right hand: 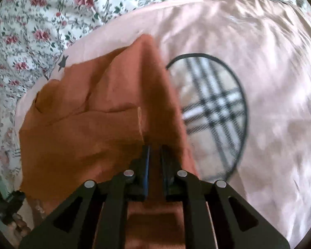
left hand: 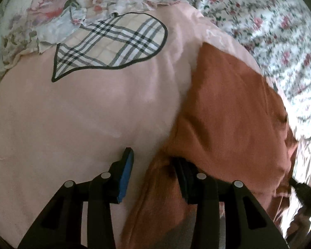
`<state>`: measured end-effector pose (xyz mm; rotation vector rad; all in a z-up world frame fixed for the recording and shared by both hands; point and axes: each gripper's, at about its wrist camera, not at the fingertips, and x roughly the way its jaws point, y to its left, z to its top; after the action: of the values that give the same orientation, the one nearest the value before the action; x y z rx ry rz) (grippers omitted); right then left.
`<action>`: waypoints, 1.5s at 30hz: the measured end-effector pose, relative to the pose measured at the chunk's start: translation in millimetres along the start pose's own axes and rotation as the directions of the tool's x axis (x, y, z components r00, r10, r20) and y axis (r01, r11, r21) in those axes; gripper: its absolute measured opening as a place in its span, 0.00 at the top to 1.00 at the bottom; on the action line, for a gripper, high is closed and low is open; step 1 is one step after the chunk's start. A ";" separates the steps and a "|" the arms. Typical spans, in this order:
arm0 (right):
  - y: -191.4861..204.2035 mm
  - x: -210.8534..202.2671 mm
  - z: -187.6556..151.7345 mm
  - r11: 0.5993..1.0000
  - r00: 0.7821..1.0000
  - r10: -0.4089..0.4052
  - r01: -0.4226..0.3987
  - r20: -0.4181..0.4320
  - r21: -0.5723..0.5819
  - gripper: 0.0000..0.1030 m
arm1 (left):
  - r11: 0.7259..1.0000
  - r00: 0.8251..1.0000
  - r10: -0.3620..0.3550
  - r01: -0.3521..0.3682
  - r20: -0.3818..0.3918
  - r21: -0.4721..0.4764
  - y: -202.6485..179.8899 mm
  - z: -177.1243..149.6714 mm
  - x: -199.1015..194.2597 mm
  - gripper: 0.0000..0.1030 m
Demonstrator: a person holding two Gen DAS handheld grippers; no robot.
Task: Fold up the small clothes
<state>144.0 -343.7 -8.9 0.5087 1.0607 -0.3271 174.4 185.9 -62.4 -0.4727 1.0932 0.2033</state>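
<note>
Notably unlabelled orange cloth, plaid patch, no legible writing

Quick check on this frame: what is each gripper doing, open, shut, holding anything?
Left gripper: jaws open; rust-orange cloth garment lies against one finger, not pinched.
Right gripper: jaws shut on a fold of the rust-orange garment.

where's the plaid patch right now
The plaid patch sits on the pink sheet, upper left in the left wrist view, just beyond the orange garment held by the right gripper.
</note>
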 end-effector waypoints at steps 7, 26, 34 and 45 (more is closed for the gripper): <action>2.8 -53.5 -46.4 0.989 0.991 0.125 -0.128 -0.043 -0.073 0.69 | 0.992 0.995 -0.052 0.061 -0.087 0.108 -5.4 -52.6 -42.2 0.40; -24.4 -132.7 -172.5 0.987 0.984 0.153 -0.157 -0.086 -0.042 0.64 | 0.897 0.948 0.240 -0.135 -0.208 0.421 25.4 -182.9 -97.5 0.59; -69.0 -156.6 -203.9 0.988 0.986 0.152 -0.150 -0.069 0.032 0.58 | 0.970 0.953 -0.064 0.130 -0.298 0.208 53.1 -192.3 -129.4 0.36; -84.2 -125.4 -256.1 0.950 0.934 0.309 -0.293 -0.179 0.108 0.58 | 0.940 0.920 -0.127 0.231 -0.370 0.252 54.9 -229.8 -116.6 0.33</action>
<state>-144.7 -273.2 -17.2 0.7774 1.1413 -0.0477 -84.3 136.0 -59.2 -0.3474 1.3936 -0.2150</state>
